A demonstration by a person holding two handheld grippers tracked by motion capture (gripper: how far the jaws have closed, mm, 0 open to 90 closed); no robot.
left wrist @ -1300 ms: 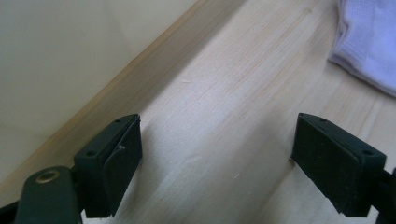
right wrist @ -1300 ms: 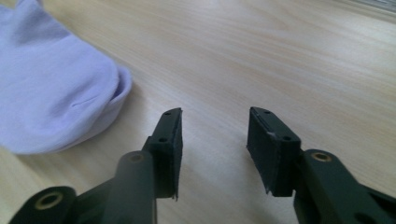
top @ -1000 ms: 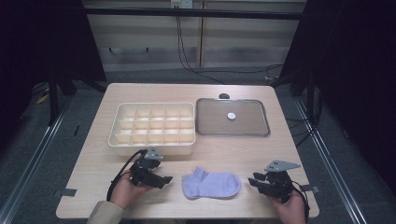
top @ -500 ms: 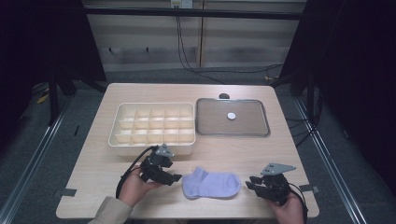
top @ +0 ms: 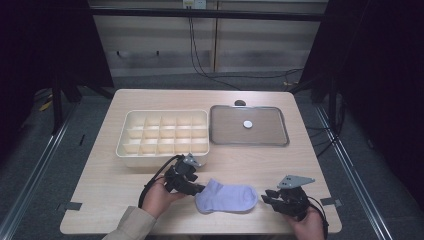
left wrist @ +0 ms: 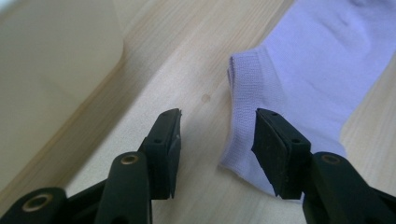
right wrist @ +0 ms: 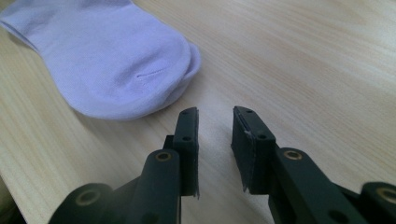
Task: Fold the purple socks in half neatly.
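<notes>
Currently the sock (top: 227, 197), pale lilac and lying flat, rests on the tabletop (top: 250, 160) near the person's edge, between the two hand-held grippers. Its cuff end points to the left hand-held gripper (top: 196, 188); its rounded toe points to the right hand-held gripper (top: 267, 196).

Left hand-held gripper: the jaws straddle the cuff edge, as the left gripper view shows. One pad sits over the sock's ribbed border (left wrist: 243, 116); the other stands over bare wood just beside it. The jaws have just been closing, with the cuff edge between them, but the pads are not pressing on the cloth. This gripper counts as open. The low, slanted approach suits pinching a thin fabric edge off a flat surface.

Right hand-held gripper: the jaws (right wrist: 215, 126) stand part-way apart with nothing between them. They hover over bare tabletop just short of the toe (right wrist: 182, 60), without touching it. This position probably keeps the gripper ready to take the toe end once the cuff is secured.

Behind the sock stand a cream compartment box (top: 165, 137) and a grey tray (top: 249, 140) holding a small white disc (top: 247, 124). Both lie well apart from the sock. The box, with its many small cells, is likely the sock's destination, which would explain gripping the sock at both ends for folding.
</notes>
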